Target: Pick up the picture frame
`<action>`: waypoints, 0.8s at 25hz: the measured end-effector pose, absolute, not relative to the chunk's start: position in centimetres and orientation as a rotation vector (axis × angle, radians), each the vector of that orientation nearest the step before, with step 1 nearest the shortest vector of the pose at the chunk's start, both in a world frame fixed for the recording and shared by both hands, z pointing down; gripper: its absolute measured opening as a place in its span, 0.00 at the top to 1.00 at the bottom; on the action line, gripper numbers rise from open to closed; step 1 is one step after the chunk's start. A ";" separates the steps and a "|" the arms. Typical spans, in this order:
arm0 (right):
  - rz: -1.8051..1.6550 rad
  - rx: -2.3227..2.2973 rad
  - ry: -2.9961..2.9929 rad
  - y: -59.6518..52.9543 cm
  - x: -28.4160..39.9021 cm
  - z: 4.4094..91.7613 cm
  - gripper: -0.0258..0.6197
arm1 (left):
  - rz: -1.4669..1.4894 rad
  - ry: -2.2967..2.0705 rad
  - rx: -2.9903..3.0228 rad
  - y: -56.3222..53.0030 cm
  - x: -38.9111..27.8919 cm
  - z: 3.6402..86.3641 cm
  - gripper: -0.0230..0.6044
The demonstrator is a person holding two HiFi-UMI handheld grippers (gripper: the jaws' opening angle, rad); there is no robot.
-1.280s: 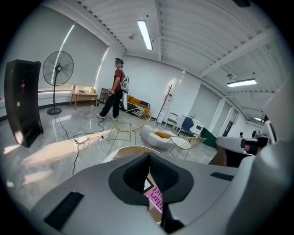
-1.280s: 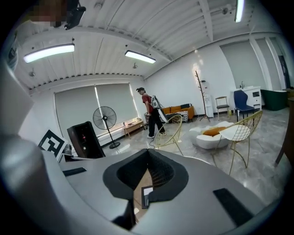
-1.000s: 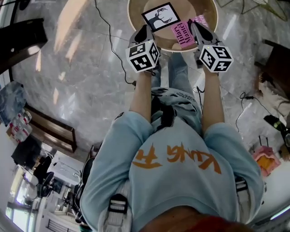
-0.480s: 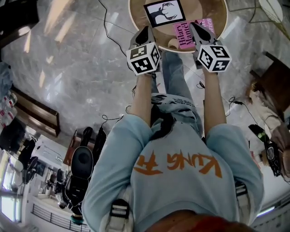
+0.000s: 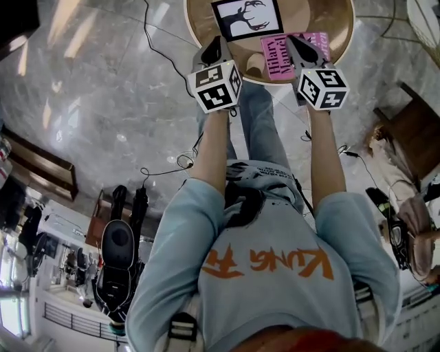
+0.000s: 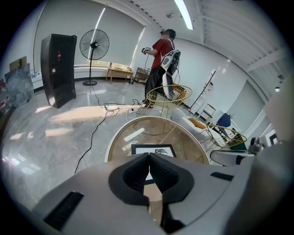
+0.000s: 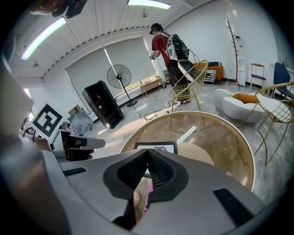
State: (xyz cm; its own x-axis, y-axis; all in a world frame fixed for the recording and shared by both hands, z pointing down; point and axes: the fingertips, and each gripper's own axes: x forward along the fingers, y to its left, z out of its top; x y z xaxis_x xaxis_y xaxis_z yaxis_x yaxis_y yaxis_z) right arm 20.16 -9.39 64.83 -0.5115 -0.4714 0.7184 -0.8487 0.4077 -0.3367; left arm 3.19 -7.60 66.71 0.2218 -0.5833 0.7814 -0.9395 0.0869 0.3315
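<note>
The picture frame [image 5: 247, 18] lies flat on the round bench [image 5: 337, 41], ahead of both tools and between their lines of aim. Its long sides run crosswise to the way they point. The left hand-held gripper [image 5: 214, 42] looks the nearer. From the head view its tip sits just short of the frame's near left corner, and in the left gripper view the frame [image 6: 165, 150] shows straight beyond the tips. The right hand-held gripper [image 5: 294, 41] hangs over a pink book [image 5: 292, 58] that lies just beside the frame's near right corner, so from that side the book is in the way.

Both sets of jaws are pressed together with nothing between them, as each tool's own view shows for the left [image 6: 149, 158] and the right [image 7: 148, 153]. They would likely need to spread before either can take an edge. A flat frame leaves little to grip except its rim.

The bench top is tan and glossy with a pale rim. Under it is polished grey marble floor [image 5: 103, 117] crossed by a black cable [image 5: 165, 48]. Further off are a standing fan [image 6: 94, 45], a tall black box [image 6: 57, 69], a gold wire chair [image 6: 169, 95] and another person [image 6: 161, 59] in a red top.
</note>
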 end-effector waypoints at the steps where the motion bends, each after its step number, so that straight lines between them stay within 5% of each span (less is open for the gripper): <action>1: 0.945 1.109 -2.140 -9.9 20.1 65.9 0.96 | 0.501 -1.470 1.585 -8.0 3.0 67.7 0.93; 12: 0.896 1.041 -2.032 -13.5 19.7 73.8 0.96 | 0.483 -1.443 1.508 -9.6 2.8 74.2 0.93; 20: 0.910 1.038 -1.956 -15.3 20.5 78.1 0.82 | 0.494 -1.441 1.490 -10.8 2.1 77.9 0.93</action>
